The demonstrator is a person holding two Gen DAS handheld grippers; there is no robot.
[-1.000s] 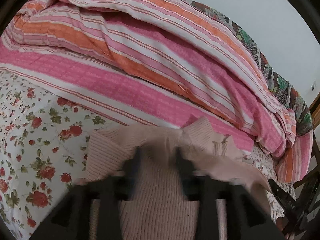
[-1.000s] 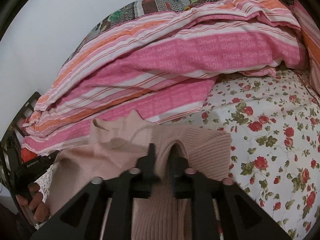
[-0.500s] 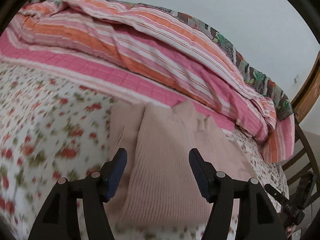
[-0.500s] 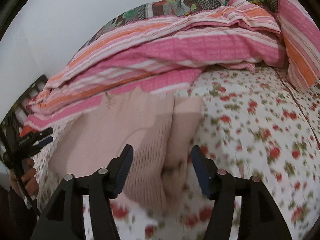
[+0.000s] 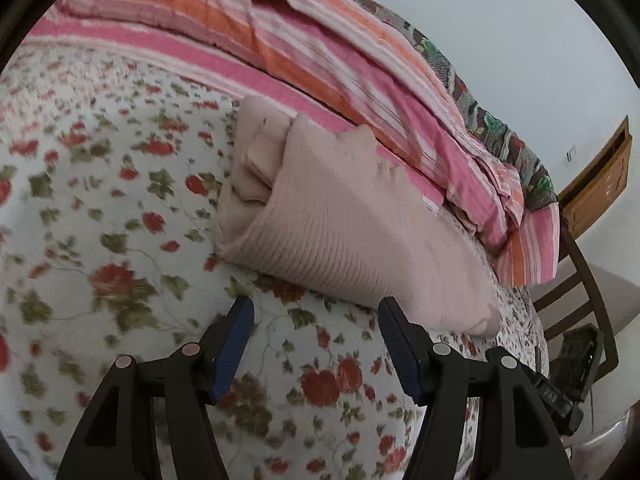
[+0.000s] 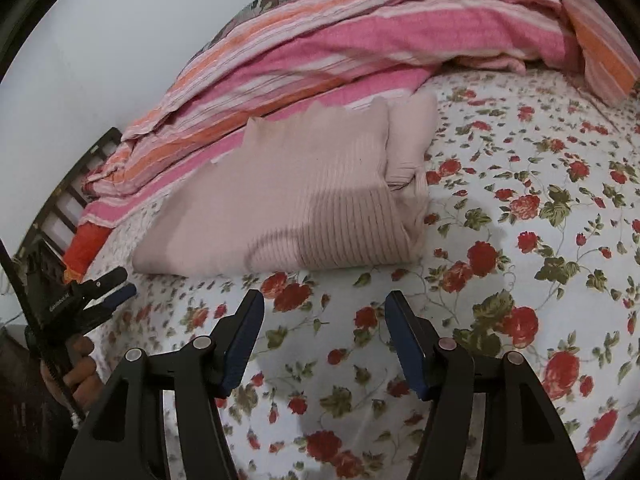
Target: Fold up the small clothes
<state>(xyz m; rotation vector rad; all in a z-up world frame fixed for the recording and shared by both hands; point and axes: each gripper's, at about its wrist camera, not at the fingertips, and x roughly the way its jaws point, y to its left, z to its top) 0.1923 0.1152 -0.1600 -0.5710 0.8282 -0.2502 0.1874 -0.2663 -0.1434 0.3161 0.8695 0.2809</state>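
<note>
Floral bedsheet [image 6: 520, 240]: folded pink sweater [image 6: 304, 208] beyond both grippers' fingers [image 6: 244, 340].

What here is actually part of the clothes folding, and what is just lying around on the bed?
Part of the job:
- pink knitted garment, folded on the sheet
- left gripper, open, empty
- right gripper, open, empty

Just lying about:
- floral bedsheet
- striped quilt, bunched behind
- wooden chair beside the bed

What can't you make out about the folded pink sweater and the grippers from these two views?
- Pink sweater: underside and inner layers hidden by its own folds, both views.
- Floral sheet: left-wrist view, print blurred.
- Left gripper: right-wrist view, partly cut off by the edge.
</note>
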